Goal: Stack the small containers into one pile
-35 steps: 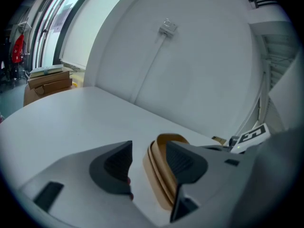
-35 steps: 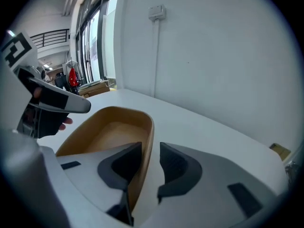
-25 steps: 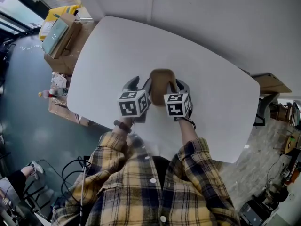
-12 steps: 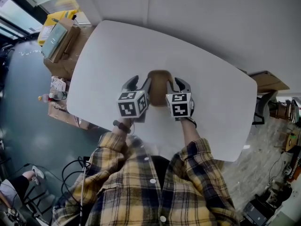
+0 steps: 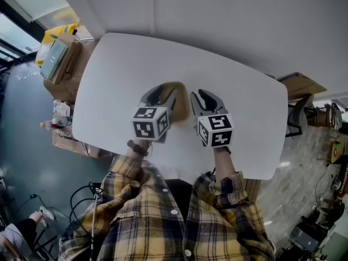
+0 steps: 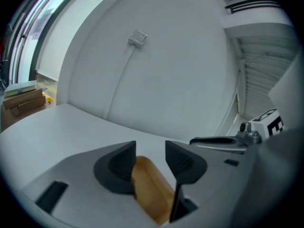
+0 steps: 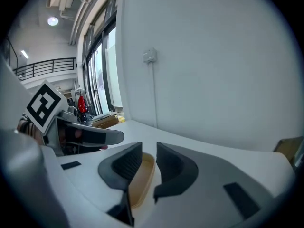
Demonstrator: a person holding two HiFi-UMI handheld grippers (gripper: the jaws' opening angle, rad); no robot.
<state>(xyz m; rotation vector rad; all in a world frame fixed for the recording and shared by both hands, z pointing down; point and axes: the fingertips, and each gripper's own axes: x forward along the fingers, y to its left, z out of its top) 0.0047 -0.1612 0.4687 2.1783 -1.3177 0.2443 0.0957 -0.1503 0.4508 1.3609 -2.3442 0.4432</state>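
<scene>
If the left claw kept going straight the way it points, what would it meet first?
The brown container already between the jaws of the left claw; beyond it, probably the white table.

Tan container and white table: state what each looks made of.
Tan container: seemingly moulded fibre or bamboo-like pulp, possibly matte plastic. It is a uniform dull tan with a thin rounded rim and no gloss. Table: a smooth white top, likely laminate or painted board. The colour is even with a soft sheen, and no grain is visible.
</scene>
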